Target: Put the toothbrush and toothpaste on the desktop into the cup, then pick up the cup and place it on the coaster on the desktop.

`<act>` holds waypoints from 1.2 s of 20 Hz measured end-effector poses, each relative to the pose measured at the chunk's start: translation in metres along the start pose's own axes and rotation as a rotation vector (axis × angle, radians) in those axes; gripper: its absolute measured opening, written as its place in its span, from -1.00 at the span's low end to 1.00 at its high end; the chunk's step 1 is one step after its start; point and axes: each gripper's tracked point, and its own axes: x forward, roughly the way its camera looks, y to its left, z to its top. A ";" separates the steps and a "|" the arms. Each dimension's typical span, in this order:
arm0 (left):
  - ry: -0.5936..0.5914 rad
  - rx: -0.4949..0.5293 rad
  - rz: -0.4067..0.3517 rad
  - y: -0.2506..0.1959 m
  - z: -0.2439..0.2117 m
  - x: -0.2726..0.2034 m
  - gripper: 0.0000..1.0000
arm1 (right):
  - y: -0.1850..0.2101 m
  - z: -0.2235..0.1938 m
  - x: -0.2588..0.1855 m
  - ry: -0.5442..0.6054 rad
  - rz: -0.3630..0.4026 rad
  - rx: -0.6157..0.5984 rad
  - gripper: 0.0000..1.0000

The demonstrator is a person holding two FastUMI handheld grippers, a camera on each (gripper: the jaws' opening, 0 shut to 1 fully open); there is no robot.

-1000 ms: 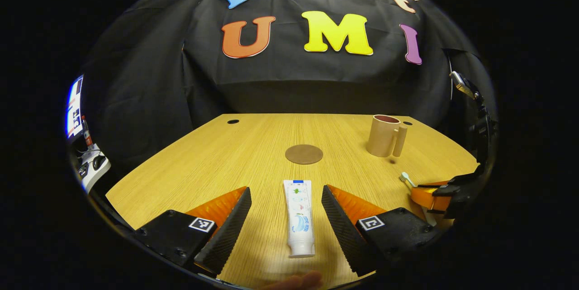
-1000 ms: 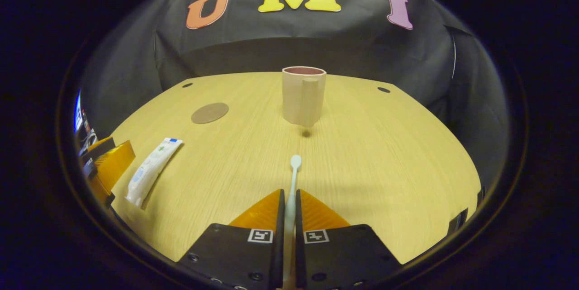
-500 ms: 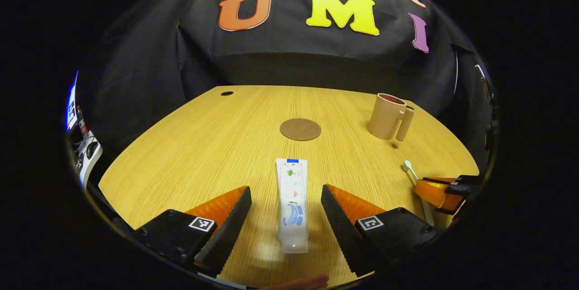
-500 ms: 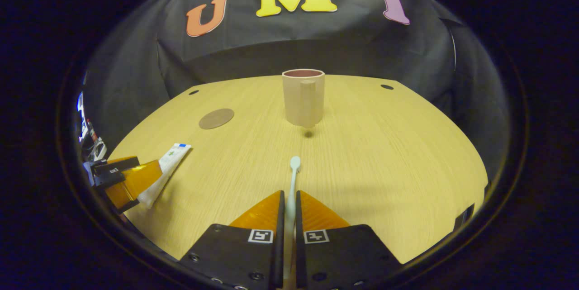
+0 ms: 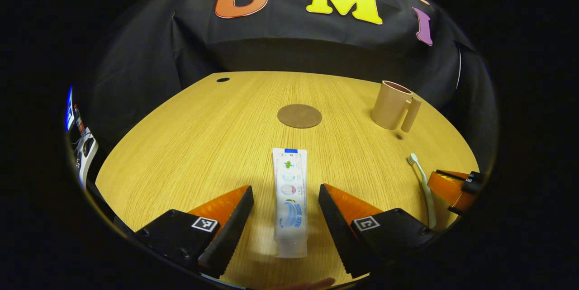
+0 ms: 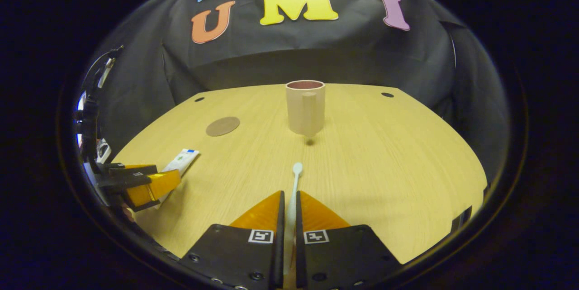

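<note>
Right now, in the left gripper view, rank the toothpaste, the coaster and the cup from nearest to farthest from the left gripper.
1. The toothpaste lies flat between the open fingers of the left gripper.
2. The coaster sits straight ahead, mid-table beyond the tube's end.
3. The cup stands upright far ahead and to the right, near the table's back edge.

The left gripper (image 5: 285, 195) hangs low over the desk (image 5: 190, 145) with its fingers spread wide, one on each side of the toothpaste (image 5: 289, 199), which lies between them without touching either (cap end nearest the camera). Straight ahead of the tube sits the coaster (image 5: 299, 116). Ahead to the right stands the cup (image 5: 391, 105). The toothbrush (image 5: 424, 186) lies at the right, beside the right gripper (image 5: 452, 188).
</note>
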 end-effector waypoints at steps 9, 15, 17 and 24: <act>0.029 0.019 -0.013 -0.008 -0.004 0.006 0.85 | 0.002 -0.003 0.013 0.025 -0.035 -0.038 -0.56; 0.057 0.011 0.007 -0.005 -0.008 0.012 0.80 | -0.001 -0.008 0.020 0.084 -0.043 -0.021 -0.40; 0.070 0.020 0.013 -0.006 -0.009 0.011 0.77 | 0.001 -0.009 0.020 0.110 -0.022 -0.015 -0.86; 0.086 0.054 -0.008 -0.013 -0.008 0.015 0.63 | 0.000 -0.007 0.017 0.108 0.021 0.000 -1.00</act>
